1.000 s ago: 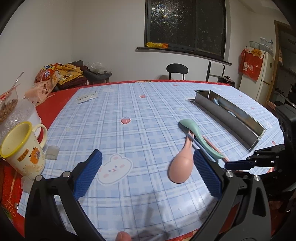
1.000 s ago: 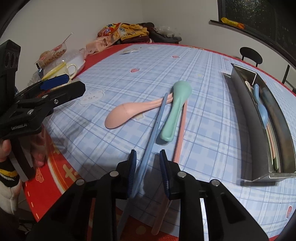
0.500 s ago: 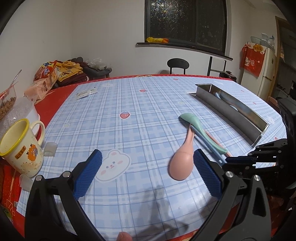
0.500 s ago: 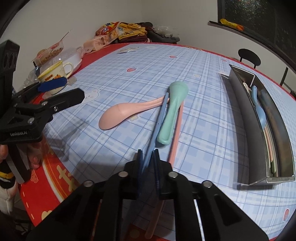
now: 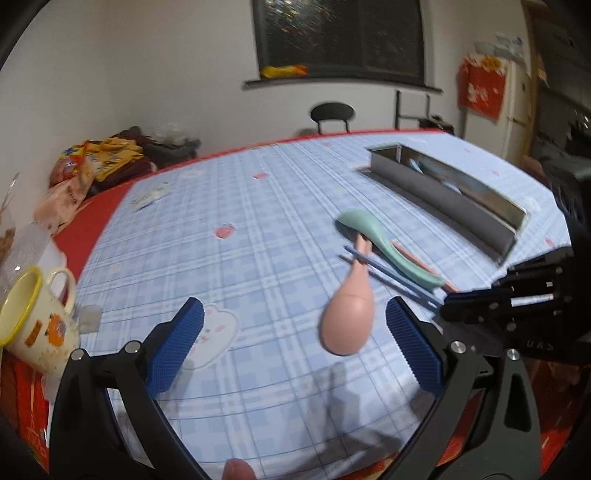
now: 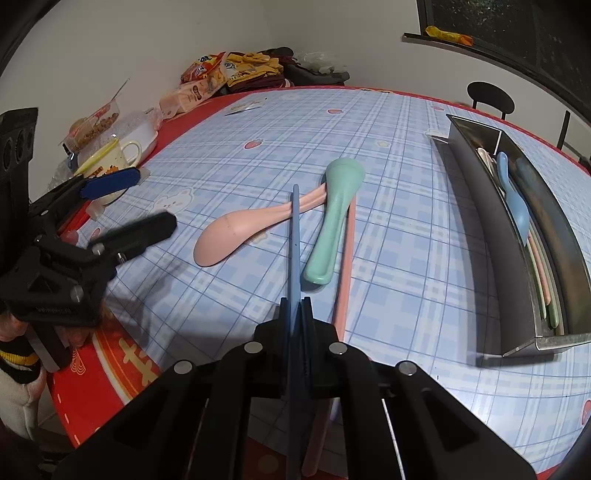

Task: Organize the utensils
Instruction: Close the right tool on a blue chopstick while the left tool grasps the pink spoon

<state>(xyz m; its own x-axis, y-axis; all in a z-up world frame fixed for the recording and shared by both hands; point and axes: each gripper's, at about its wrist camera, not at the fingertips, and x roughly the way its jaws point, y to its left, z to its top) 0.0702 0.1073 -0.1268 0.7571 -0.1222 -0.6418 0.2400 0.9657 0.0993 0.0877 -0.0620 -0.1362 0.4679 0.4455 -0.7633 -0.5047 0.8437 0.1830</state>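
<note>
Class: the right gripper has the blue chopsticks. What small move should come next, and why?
Probably lift them slightly. The right gripper is shut on the blue chopsticks, which lie across the pink spoon beside the green spoon; raising them first should avoid dragging those on the way to the metal tray.

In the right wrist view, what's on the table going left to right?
Yellow-rimmed mug → pink spoon → blue chopsticks, pinched in the right gripper → green spoon → pink chopstick → metal tray.

Yellow-rimmed mug [image 5: 35, 325], snack packets [image 6: 207, 79], black chair [image 5: 331, 115], dark window [image 5: 343, 35]
</note>
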